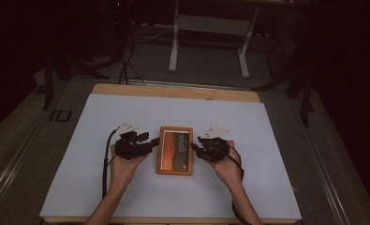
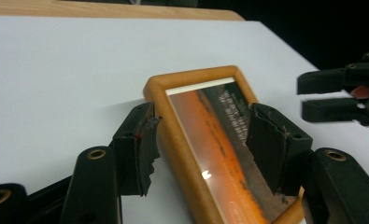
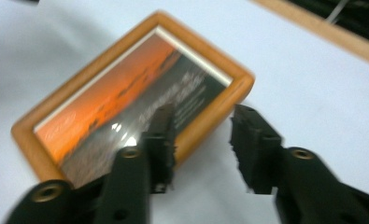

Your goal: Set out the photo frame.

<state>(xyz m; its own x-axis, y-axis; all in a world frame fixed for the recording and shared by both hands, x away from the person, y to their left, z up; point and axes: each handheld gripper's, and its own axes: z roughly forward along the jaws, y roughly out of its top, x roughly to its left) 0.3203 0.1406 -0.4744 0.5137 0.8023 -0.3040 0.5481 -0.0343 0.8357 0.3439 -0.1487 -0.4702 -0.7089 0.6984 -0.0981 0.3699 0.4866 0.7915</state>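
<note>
A wooden photo frame (image 1: pixel 175 150) holding an orange sunset picture lies flat in the middle of the white sheet (image 1: pixel 126 112). My left gripper (image 1: pixel 149 143) is at the frame's left side. In the left gripper view this gripper (image 2: pixel 203 114) is open: one pad is outside the frame (image 2: pixel 191 140) and the other is over the glass. My right gripper (image 1: pixel 196 148) is at the frame's right side. In the right gripper view this gripper (image 3: pixel 203 122) straddles the edge of the frame (image 3: pixel 126 93), with a gap showing beside the outer pad. The right gripper's jaws (image 2: pixel 341 93) also appear beyond the frame.
The white sheet covers a wooden table top (image 1: pixel 173 90) whose far edge shows. Behind the table, on the floor, stand a white-legged desk frame (image 1: pixel 208 33) and some cables (image 1: pixel 126 61). The surroundings are dark.
</note>
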